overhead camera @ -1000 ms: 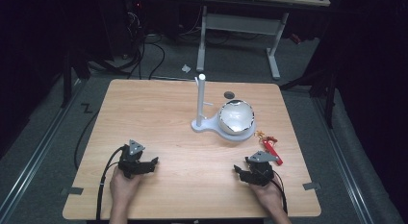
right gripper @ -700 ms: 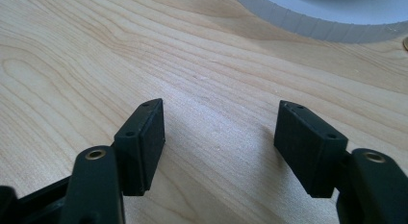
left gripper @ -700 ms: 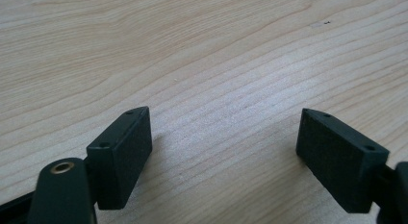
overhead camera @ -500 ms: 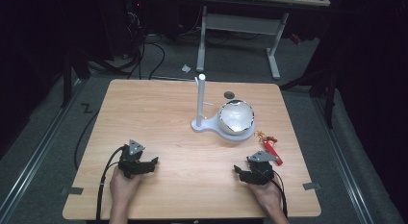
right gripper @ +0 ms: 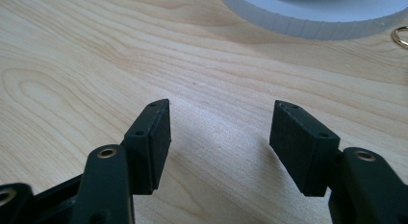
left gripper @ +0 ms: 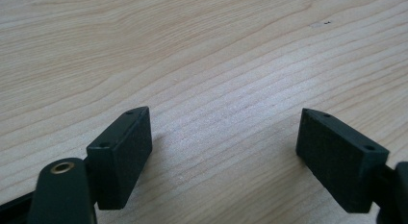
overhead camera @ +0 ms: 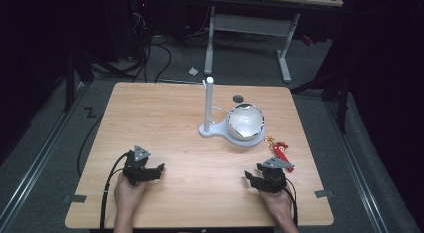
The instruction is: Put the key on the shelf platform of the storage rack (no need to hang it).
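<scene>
My left gripper (overhead camera: 159,169) rests on the table (overhead camera: 165,118) at seven o'clock, jaws apart, nothing between them. My right gripper (overhead camera: 248,177), at five o'clock, has just been closing its jaws a little; they stand apart on bare wood. Near its one o'clock lies the red keyring (overhead camera: 279,150), untouched; beyond stands the white stand (overhead camera: 215,129) with its bowl (overhead camera: 245,121).

Each hand carries a black gripper, the left gripper (overhead camera: 159,168) and right gripper (overhead camera: 248,177), both topped by a grey three-cornered plate, trailing a black cable, with screw-holed block jaws and brass-ringed pivots.
</scene>
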### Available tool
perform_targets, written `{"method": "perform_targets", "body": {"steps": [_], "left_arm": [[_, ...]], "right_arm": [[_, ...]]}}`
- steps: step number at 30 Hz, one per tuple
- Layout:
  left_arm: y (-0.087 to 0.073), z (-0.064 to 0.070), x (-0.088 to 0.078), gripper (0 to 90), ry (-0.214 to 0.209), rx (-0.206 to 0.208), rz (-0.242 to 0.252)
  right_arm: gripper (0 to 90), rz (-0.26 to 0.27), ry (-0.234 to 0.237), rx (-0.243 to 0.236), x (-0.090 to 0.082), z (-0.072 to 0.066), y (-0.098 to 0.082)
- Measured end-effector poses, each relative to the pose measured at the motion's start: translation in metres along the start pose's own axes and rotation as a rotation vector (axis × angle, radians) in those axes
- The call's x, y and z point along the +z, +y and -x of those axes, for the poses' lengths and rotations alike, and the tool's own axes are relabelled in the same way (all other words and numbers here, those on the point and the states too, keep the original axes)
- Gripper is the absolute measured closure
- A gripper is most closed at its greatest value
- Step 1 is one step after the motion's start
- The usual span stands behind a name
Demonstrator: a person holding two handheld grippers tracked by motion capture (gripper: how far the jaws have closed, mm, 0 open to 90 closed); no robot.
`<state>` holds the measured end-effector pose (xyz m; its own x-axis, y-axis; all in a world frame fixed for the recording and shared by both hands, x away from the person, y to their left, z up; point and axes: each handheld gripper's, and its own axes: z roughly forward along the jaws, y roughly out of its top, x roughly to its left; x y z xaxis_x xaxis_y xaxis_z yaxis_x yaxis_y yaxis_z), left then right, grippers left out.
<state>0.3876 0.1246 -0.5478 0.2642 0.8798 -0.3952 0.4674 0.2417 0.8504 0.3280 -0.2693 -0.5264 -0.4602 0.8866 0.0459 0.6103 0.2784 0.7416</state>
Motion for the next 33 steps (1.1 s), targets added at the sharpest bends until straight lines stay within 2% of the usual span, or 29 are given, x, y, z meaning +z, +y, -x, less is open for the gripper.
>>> {"method": "perform_targets", "body": {"steps": [3, 12, 25, 28, 33], "left_arm": [[0.0, 0.0, 0.0, 20.4, 0.0, 0.0, 0.0], [0.0, 0.0, 0.0, 20.4, -0.001, 0.0, -0.002], [0.0, 0.0, 0.0, 20.4, 0.0, 0.0, -0.001], [0.0, 0.0, 0.0, 20.4, 0.0, 0.0, -0.002], [0.0, 0.0, 0.0, 20.4, 0.0, 0.0, 0.0]], "right_arm": [[39.7, 0.009, 0.004, 0.028, -0.004, 0.003, 0.001], [38.1, 0.032, -0.036, 0.035, -0.016, 0.01, 0.002], [37.2, 0.065, -0.095, 0.053, -0.031, 0.028, 0.001], [36.1, 0.074, -0.105, 0.071, -0.035, 0.033, 0.002], [35.7, 0.064, -0.139, 0.05, -0.037, 0.037, 0.002]]}}
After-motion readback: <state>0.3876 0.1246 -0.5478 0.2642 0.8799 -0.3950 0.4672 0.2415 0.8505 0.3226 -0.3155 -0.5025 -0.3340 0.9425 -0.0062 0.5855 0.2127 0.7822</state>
